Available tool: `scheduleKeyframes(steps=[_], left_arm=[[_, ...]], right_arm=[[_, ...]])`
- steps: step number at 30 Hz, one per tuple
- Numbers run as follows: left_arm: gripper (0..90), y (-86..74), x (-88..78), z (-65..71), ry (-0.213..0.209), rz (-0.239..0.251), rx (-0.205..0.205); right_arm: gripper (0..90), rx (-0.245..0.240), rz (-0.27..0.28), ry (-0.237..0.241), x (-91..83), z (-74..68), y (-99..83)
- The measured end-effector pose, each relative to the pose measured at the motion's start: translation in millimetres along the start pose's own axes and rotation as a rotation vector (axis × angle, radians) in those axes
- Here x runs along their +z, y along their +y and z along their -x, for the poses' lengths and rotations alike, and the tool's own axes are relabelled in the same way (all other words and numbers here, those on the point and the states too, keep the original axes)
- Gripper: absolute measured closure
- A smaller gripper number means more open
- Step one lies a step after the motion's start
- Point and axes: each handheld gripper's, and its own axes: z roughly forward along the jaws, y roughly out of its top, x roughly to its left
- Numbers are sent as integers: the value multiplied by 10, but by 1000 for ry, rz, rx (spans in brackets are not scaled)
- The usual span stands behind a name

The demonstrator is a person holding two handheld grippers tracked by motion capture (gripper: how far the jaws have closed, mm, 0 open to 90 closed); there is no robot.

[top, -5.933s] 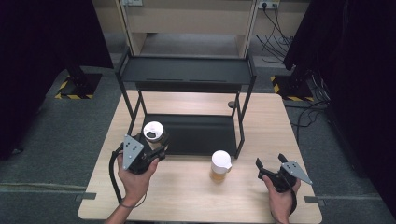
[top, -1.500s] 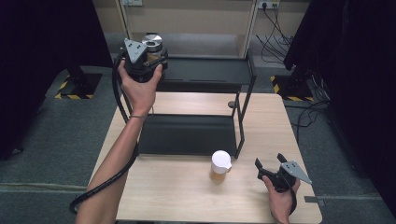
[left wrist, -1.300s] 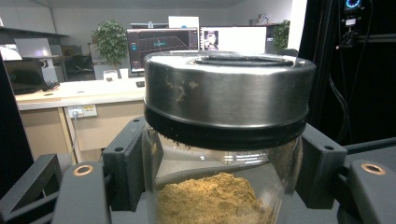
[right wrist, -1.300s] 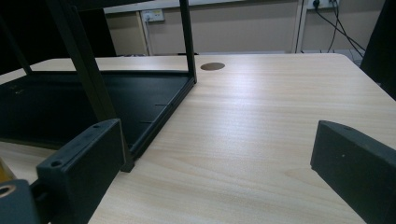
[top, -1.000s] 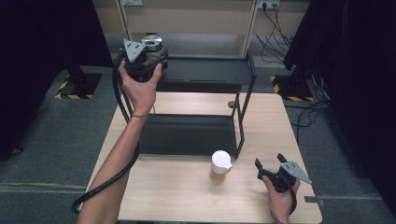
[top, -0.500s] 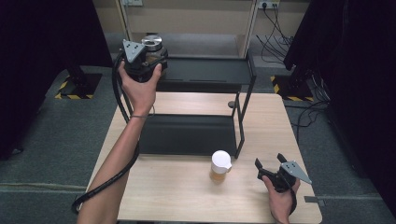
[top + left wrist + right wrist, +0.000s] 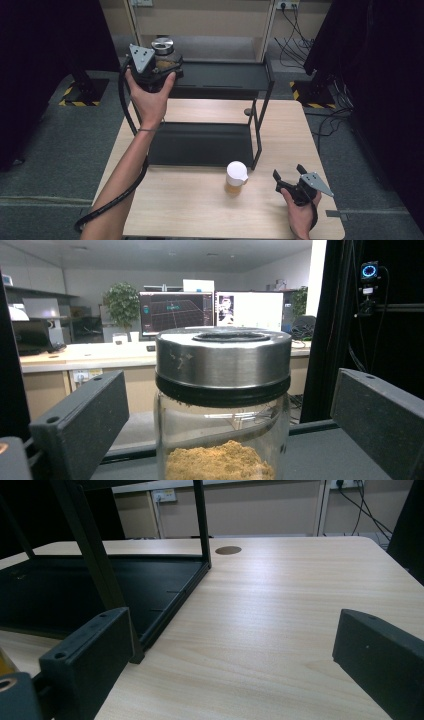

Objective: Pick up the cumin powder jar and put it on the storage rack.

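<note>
The left gripper (image 7: 162,62) is raised to the rack's top shelf (image 7: 225,77), its jaws spread wide on either side of a steel-lidded jar (image 7: 222,405) of tan powder without touching it. The right gripper (image 7: 290,180) rests low over the table (image 7: 200,210), jaws apart and empty, beside a white-lidded jar (image 7: 236,177).

Left arm stretched far forward and up, forearm bare, hand (image 7: 150,97) wrapped round the back of the left gripper (image 7: 161,64). Grey three-cornered plate on top, cable looping down along the forearm. Jaws parted, standing apart on either side, not touching.

Right hand (image 7: 298,210) low at the near right, palm on the right gripper (image 7: 286,176). Jaws spread wide, nothing between them. Grey plate facing up.
</note>
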Motion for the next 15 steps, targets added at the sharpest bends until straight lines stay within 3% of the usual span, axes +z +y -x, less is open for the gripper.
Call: scheduleKeyframes(steps=[4,7,15], left_arm=[[6,-11,-34,2,-1,12,6],[5,-31,-91,17,0,24,38],[3,-104,-217,-4,-15,51,46]], right_arm=[[31,-1,2,0,-2,0,-4],[31,0,0,0,0,-1,-1],[31,-2,1,0,-1,-2,-1]])
